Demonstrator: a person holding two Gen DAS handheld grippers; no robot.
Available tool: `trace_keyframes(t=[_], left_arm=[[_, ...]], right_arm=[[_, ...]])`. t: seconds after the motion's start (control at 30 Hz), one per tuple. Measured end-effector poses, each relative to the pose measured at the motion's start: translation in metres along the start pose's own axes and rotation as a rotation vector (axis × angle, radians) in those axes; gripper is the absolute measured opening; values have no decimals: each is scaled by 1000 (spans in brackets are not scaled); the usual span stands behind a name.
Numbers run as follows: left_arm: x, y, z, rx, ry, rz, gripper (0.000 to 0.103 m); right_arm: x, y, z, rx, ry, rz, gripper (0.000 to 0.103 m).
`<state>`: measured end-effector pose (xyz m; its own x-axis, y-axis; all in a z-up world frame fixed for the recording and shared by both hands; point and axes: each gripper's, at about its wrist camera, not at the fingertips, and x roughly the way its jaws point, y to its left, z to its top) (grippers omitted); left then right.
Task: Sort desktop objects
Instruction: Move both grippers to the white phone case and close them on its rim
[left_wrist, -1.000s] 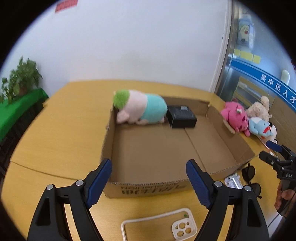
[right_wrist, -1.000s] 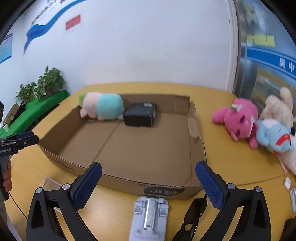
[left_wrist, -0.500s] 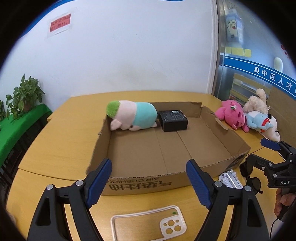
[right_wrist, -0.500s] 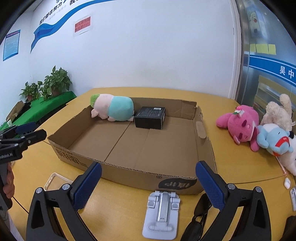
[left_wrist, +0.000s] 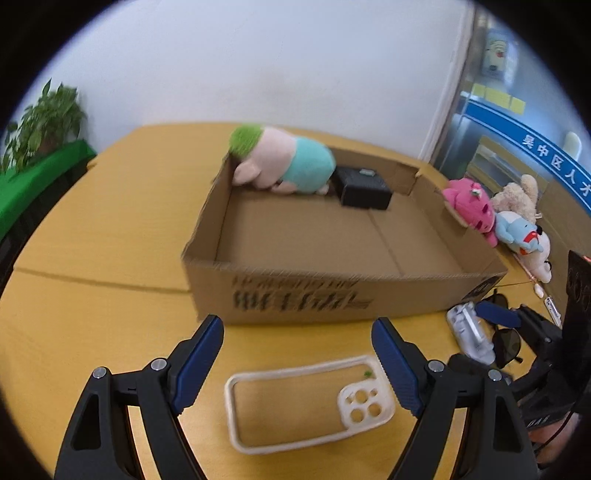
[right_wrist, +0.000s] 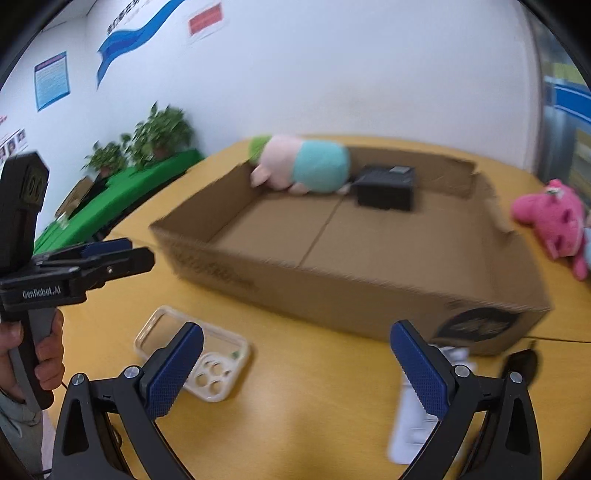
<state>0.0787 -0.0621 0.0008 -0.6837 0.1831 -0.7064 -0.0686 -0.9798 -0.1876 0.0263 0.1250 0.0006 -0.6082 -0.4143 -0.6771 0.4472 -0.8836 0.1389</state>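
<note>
A shallow cardboard box (left_wrist: 295, 295) (right_wrist: 332, 291) stands on the yellow table. Inside at the back lie a pink and teal plush (left_wrist: 284, 166) (right_wrist: 303, 164) and a black box (left_wrist: 364, 186) (right_wrist: 386, 182). A clear phone case (left_wrist: 306, 406) (right_wrist: 192, 354) lies in front of the box, between and just below my left gripper's (left_wrist: 301, 365) open jaws. My right gripper (right_wrist: 295, 369) is open and empty, above bare table between the case and a white phone stand (left_wrist: 469, 332) (right_wrist: 413, 432). Sunglasses (left_wrist: 506, 339) (right_wrist: 521, 363) lie beside the stand.
A pink plush (left_wrist: 471, 206) (right_wrist: 554, 218), a blue plush (left_wrist: 517, 230) and a beige plush (left_wrist: 517, 194) lie on the table to the right of the box. Potted plants (right_wrist: 159, 133) stand on a green surface to the left.
Both grippers have dropped lower and tilted toward the table in front of the box. The phone case now lies between the left jaws. The right view has swung left.
</note>
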Motion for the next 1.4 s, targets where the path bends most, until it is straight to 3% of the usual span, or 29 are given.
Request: trace_keyframes(t=[0.13, 0.3, 0.47, 0.53, 0.57, 0.67, 0.73, 0.83, 0.93, 1.3, 1.4], left_arm=[[5, 18, -18, -7, 49, 38, 83], [21, 33, -39, -28, 128, 36, 81], [31, 44, -49, -84, 138, 15, 79], [38, 43, -52, -76, 165, 11, 58], [43, 42, -53, -66, 189, 10, 53], [43, 36, -56, -29, 178, 27, 45], [43, 32, -57, -17, 168, 44, 31], [44, 30, -57, -4, 164, 64, 29], [44, 31, -56, -11, 164, 64, 25], [44, 31, -56, -49, 174, 52, 10], [37, 23, -52, -39, 145, 54, 7]], right_arm=[[41, 25, -13, -31, 97, 64, 95], [69, 35, -25, -45, 178, 49, 77], [76, 37, -32, -64, 212, 36, 58], [76, 39, -33, -83, 209, 22, 54], [76, 40, -33, -90, 209, 17, 52], [76, 40, -31, -99, 203, 9, 39], [76, 37, -31, -88, 195, 15, 28], [76, 39, -30, -98, 188, 8, 21], [75, 38, -30, -97, 188, 25, 15], [64, 26, -33, -41, 165, 63, 14], [58, 23, -33, -28, 148, 59, 14]])
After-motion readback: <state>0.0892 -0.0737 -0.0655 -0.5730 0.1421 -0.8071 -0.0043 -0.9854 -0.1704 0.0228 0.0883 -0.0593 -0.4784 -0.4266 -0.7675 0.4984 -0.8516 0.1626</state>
